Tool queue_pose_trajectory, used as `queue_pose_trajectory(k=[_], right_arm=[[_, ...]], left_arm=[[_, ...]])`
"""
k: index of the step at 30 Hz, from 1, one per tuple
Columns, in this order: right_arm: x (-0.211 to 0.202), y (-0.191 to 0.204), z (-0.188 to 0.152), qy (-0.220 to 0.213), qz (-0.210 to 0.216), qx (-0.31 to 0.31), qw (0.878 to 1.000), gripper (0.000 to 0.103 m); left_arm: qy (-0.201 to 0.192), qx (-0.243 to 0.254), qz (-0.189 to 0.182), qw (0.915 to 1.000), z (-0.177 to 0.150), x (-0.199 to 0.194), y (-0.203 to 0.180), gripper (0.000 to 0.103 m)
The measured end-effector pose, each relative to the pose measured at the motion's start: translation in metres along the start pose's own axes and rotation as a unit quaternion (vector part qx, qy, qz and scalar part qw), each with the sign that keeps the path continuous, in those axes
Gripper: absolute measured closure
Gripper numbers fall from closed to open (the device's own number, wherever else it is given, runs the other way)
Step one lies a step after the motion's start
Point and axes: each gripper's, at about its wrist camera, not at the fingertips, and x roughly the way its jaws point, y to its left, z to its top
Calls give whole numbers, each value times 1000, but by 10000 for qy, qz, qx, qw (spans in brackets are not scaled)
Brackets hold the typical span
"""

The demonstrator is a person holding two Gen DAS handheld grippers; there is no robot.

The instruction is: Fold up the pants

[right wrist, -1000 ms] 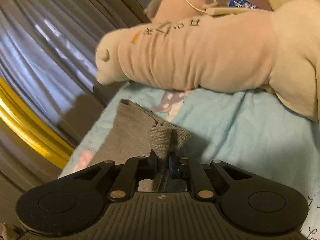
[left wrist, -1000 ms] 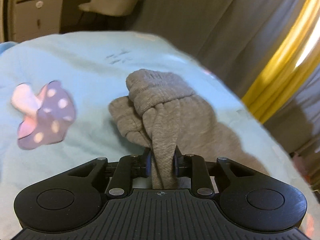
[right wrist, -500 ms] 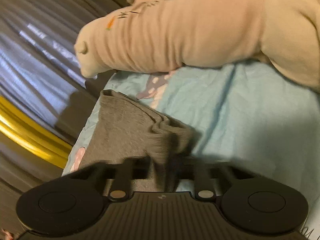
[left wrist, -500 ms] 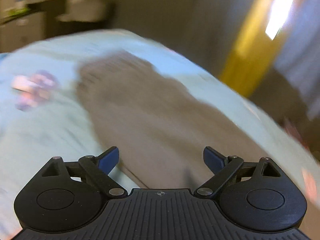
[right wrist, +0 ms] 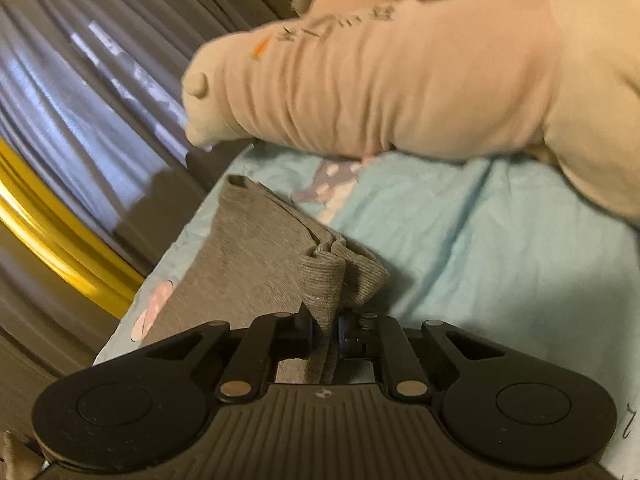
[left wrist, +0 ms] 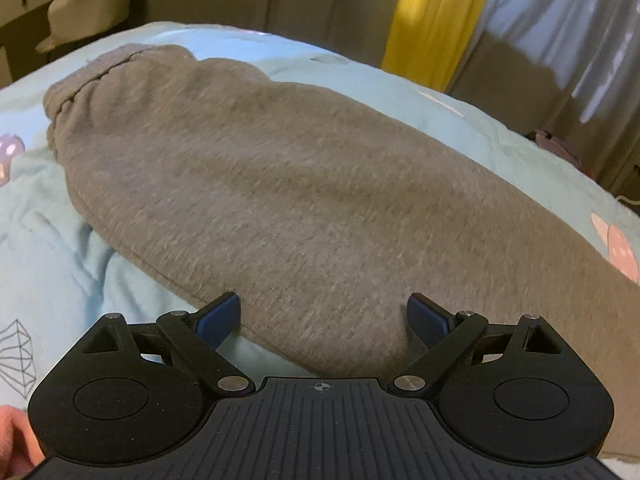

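Grey sweatpants [left wrist: 304, 184] lie flat and folded lengthwise on a light blue bed sheet [left wrist: 52, 264], with the gathered waistband at the far left. My left gripper [left wrist: 322, 316] is open, its blue pads on either side of the near edge of the pants. In the right wrist view the pants [right wrist: 248, 264] stretch away along the bed's left edge. My right gripper [right wrist: 325, 330] is shut on a bunched ribbed cuff [right wrist: 324, 280], held just above the sheet [right wrist: 460, 248].
A large beige plush pillow [right wrist: 400, 92] lies across the far side of the bed. Grey curtains [right wrist: 80, 92] with a yellow band [left wrist: 436, 20] hang beside the bed's edge. A white chair [left wrist: 92, 0] stands beyond the bed.
My left gripper has let go of the pants and opened, and the cloth it held now lies spread flat. My right gripper has stayed shut on the cuff and shifted slightly.
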Motion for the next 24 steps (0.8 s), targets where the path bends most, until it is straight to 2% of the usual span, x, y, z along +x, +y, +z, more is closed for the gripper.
queue_pose_trajectory(k=[4, 5, 6, 8, 10, 13, 16, 18, 20, 21, 23, 24], right_arm=[[1, 30, 6, -28, -420, -408, 9983, 94], [-2, 45, 7, -97, -379, -603, 9974, 94], [-5, 65, 7, -172, -229, -854, 9959, 94], [-11, 116, 1, -203, 333, -1400, 9894, 94], [-15, 177, -21, -47, 1001, -2159, 9713, 94], [-11, 250, -77, 502, 1910, -3070, 9310, 93], [3, 284, -148, 1196, 2214, -3722, 8934, 93], [17, 287, -190, 1844, 2279, -3925, 8718, 92], [32, 282, -222, 2459, 2007, -4047, 8576, 86], [33, 279, -228, 2511, 1960, -4101, 8546, 81], [24, 276, -215, 2493, 2156, -3953, 8574, 62], [20, 271, -203, 2568, 2352, -3658, 8631, 45]], left_arm=[[20, -234, -150, 9996, 3, 2, 7, 8], [-2, -277, -195, 9994, 4, 0, 9, 8], [-24, -320, -257, 9992, 4, -1, 12, 8], [-40, -402, -346, 9986, 5, -2, 14, 8], [-48, -501, -426, 9978, 6, -3, 18, 8], [-82, -674, -572, 9961, 6, -5, 24, 8], [-119, -759, -678, 9947, 5, -8, 28, 8], [-125, -762, -725, 9944, 4, -9, 30, 8], [-80, -763, -800, 9938, 4, -8, 31, 8], [-66, -764, -836, 9935, 4, -7, 31, 8], [-38, -765, -892, 9931, 4, -5, 31, 8], [-31, -751, -925, 9929, 4, -4, 30, 8]])
